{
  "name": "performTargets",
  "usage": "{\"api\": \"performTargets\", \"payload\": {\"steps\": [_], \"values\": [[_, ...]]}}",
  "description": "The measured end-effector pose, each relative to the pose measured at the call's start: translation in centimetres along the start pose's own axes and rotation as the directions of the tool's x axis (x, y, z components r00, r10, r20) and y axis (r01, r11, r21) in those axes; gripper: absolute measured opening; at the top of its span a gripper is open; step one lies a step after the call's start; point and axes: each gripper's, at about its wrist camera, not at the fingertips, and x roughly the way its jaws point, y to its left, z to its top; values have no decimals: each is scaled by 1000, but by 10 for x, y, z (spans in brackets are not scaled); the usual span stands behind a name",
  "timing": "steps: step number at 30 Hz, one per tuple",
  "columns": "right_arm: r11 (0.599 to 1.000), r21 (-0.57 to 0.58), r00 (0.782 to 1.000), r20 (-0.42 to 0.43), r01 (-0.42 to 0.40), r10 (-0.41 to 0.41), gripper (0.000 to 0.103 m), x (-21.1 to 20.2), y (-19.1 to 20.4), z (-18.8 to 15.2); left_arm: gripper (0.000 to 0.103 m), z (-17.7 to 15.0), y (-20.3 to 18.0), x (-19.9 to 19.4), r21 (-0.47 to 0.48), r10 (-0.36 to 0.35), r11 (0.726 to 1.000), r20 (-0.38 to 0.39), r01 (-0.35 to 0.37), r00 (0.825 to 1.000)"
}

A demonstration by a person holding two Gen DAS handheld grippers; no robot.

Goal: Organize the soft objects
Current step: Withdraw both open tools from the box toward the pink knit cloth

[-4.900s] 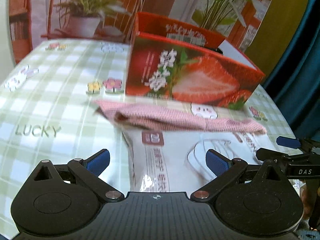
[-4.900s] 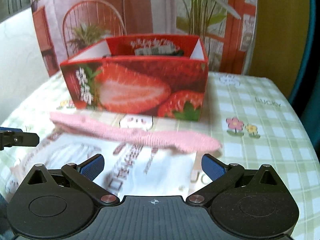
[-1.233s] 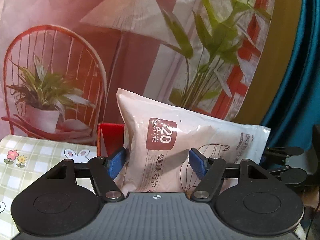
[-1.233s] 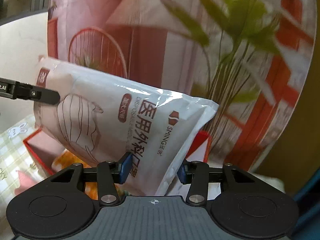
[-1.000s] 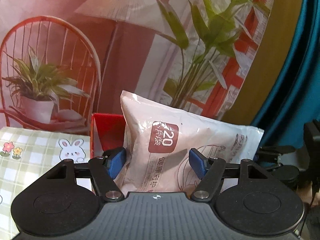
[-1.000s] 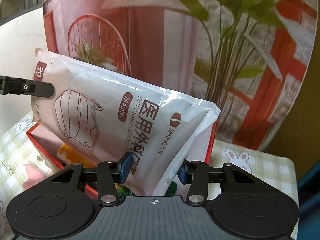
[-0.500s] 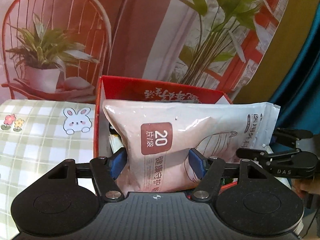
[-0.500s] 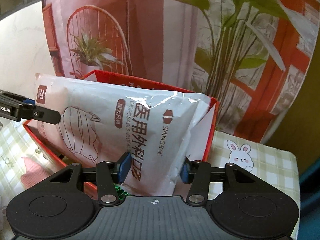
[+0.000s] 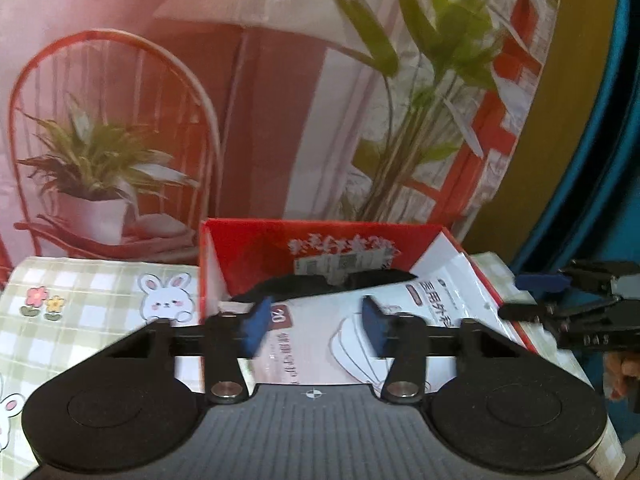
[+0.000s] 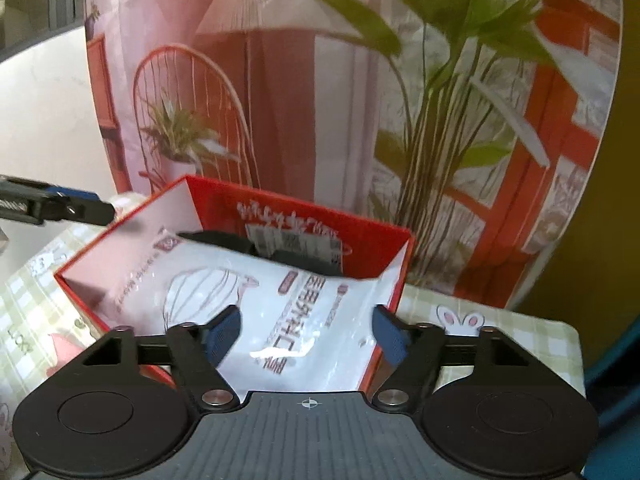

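Mask pack [image 10: 256, 304] lies across the red box [image 10: 304, 216], long axis left-right. Your left gripper [image 9: 316, 322] and right gripper [image 10: 306, 334] straddle it, jaws parted, gripping nothing.

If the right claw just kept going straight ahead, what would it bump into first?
Probably the white mask pack lying in the red strawberry box: it sits directly between and ahead of the right claw, whose jaws stand open. Depth is hard to judge.

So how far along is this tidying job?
Partly done. The white mask packet now lies in the red box, and both grippers, left and right, look open around it. A pink cloth is outside the box on the table.
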Motion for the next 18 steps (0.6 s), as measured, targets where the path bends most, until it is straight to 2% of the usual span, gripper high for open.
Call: {"api": "performTargets", "payload": {"steps": [2, 7, 10, 14, 18], "values": [[1000, -11, 1000, 2, -3, 3, 33, 1, 1, 5, 29, -1, -6, 12, 27, -20, 999, -23, 20, 1000], [999, -39, 999, -37, -31, 29, 8, 27, 14, 9, 26, -4, -13, 45, 58, -10, 998, -94, 16, 996], [999, -19, 997, -69, -27, 26, 7, 52, 19, 8, 26, -6, -12, 64, 57, 14, 998, -141, -6, 990], [1000, 2, 991, -131, -19, 19, 7, 81, 22, 8, 26, -13, -6, 89, 77, 32, 997, -242, -13, 970], [1000, -3, 978, -208, -15, 15, 7, 100, 24, 3, 26, -18, -2, 98, 97, 33, 995, -282, -6, 959]]}}
